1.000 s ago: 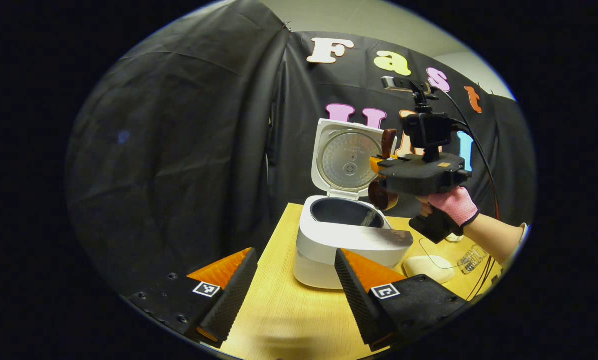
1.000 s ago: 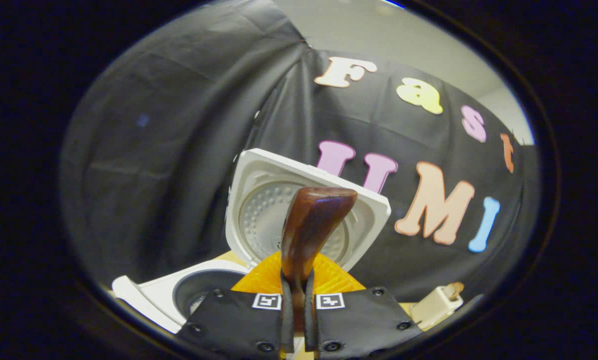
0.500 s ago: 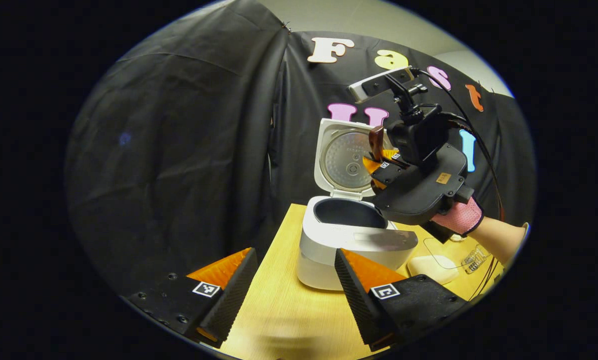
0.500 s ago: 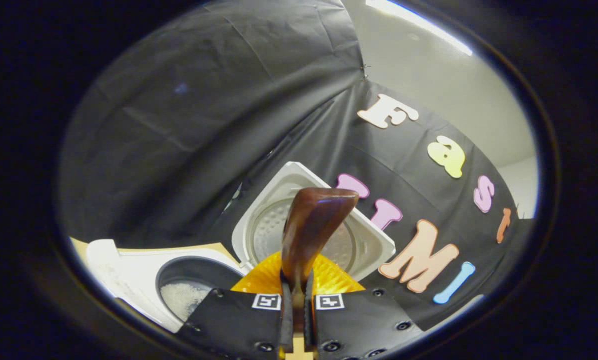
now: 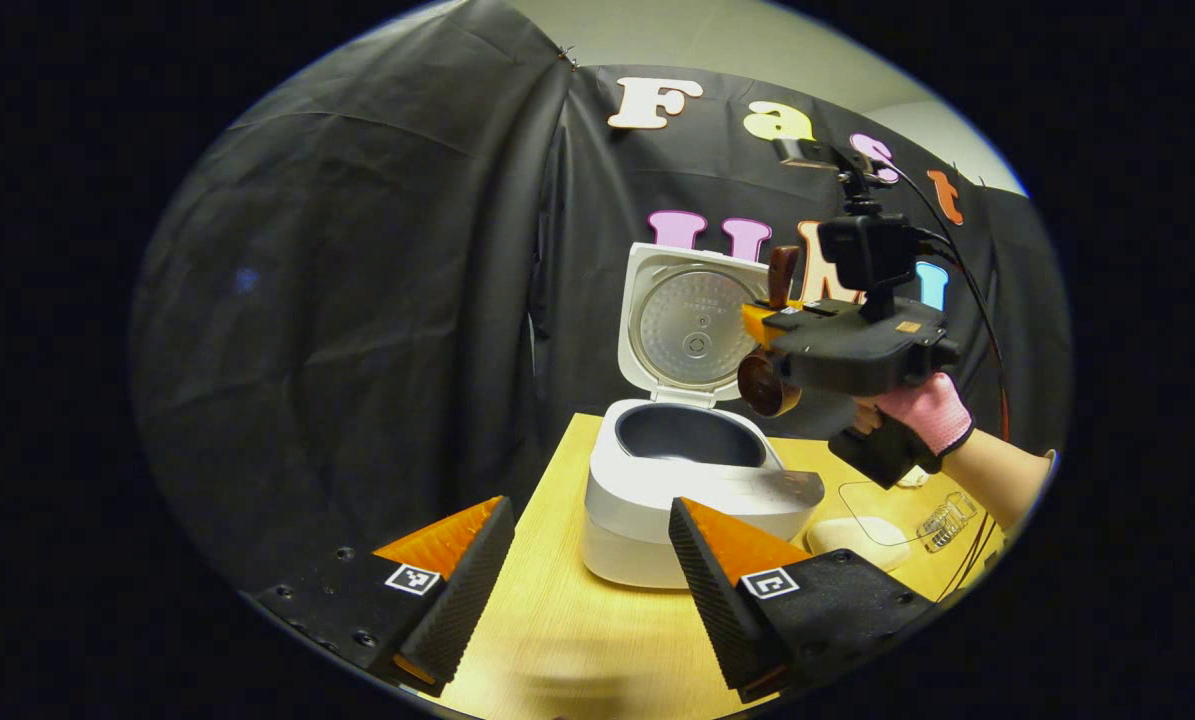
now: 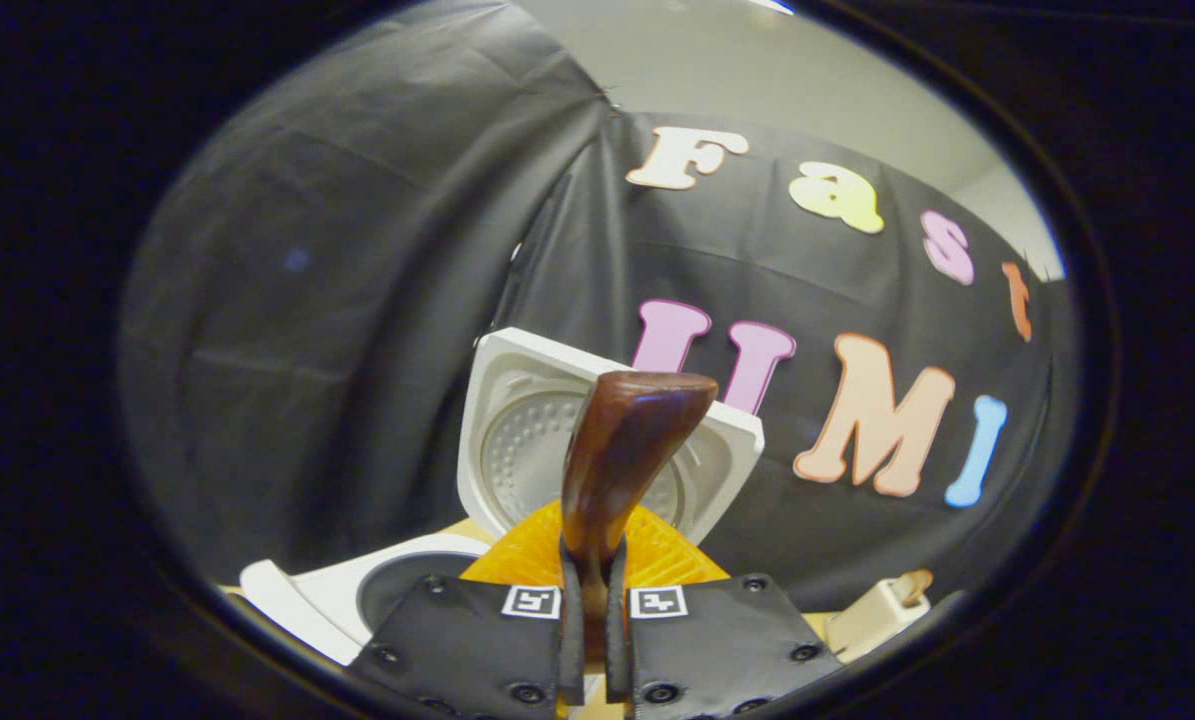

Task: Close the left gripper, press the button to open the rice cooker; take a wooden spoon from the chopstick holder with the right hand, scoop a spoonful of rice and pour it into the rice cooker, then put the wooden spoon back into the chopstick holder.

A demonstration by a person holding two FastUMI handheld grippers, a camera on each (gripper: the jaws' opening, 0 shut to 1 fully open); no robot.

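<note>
Two fingers of the right gripper point(image 6: 587, 640) pinch the dark brown wooden spoon point(image 6: 622, 450) — we see it upright, bowl down, beside the open white rice cooker point(image 5: 692, 470) on the counter point(image 5: 557, 620); the left gripper point(image 5: 587, 570) stays spread.

The left gripper view is taken from low over the near left part of the light wooden tabletop point(image 5: 557, 620), faced toward the far black cloth wall. The white rice cooker with its raised lid point(image 5: 692, 400) is seen at middle distance, with the right tool point(image 5: 769, 322) held above and to its right. The right gripper view is taken from much nearer, tilted upward. Both views share the white rice cooker with its raised lid point(image 6: 597, 440) and the wall.
</note>
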